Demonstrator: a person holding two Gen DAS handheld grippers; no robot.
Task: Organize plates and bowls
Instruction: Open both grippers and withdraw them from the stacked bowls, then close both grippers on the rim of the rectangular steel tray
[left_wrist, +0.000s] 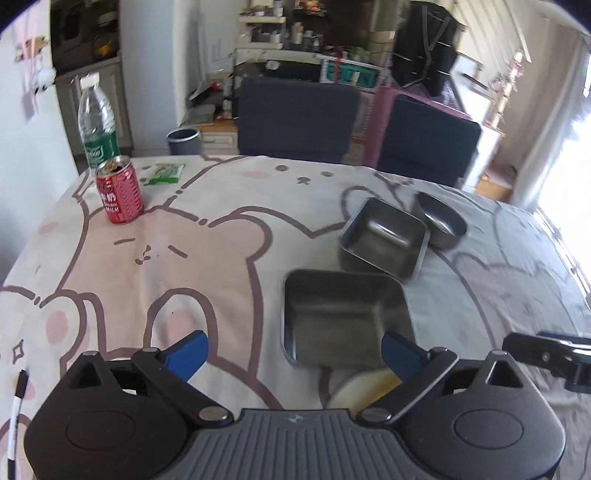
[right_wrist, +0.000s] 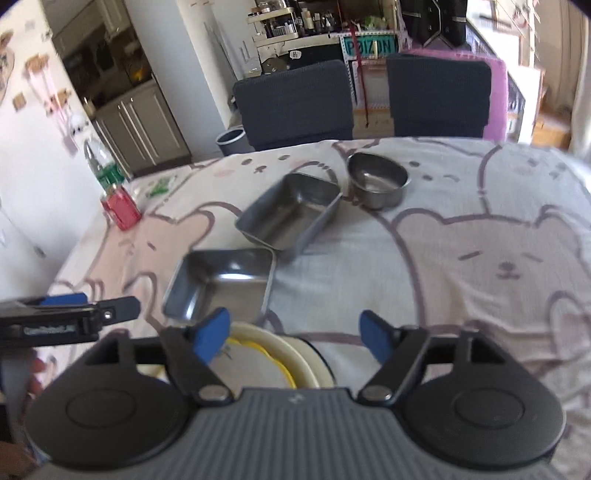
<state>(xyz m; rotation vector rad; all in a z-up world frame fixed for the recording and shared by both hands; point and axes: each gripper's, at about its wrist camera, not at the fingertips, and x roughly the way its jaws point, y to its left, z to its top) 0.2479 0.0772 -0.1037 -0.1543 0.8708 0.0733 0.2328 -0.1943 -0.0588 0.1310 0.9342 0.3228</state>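
Three steel dishes stand on the bear-print tablecloth. The near square tray (left_wrist: 343, 317) (right_wrist: 221, 288) is closest. A deeper square tray (left_wrist: 384, 236) (right_wrist: 291, 214) is behind it. A round steel bowl (left_wrist: 441, 219) (right_wrist: 378, 181) is farthest. A cream plate with a yellow ring (right_wrist: 273, 363) (left_wrist: 364, 387) lies right under the grippers. My left gripper (left_wrist: 293, 352) is open and empty, just short of the near tray. My right gripper (right_wrist: 295, 334) is open and empty above the plate.
A red can (left_wrist: 120, 190) (right_wrist: 122, 208), a water bottle (left_wrist: 98, 122) and a green packet (left_wrist: 164, 173) stand at the far left. A pen (left_wrist: 16, 402) lies near the left edge. Two dark chairs (left_wrist: 295, 118) are behind the table.
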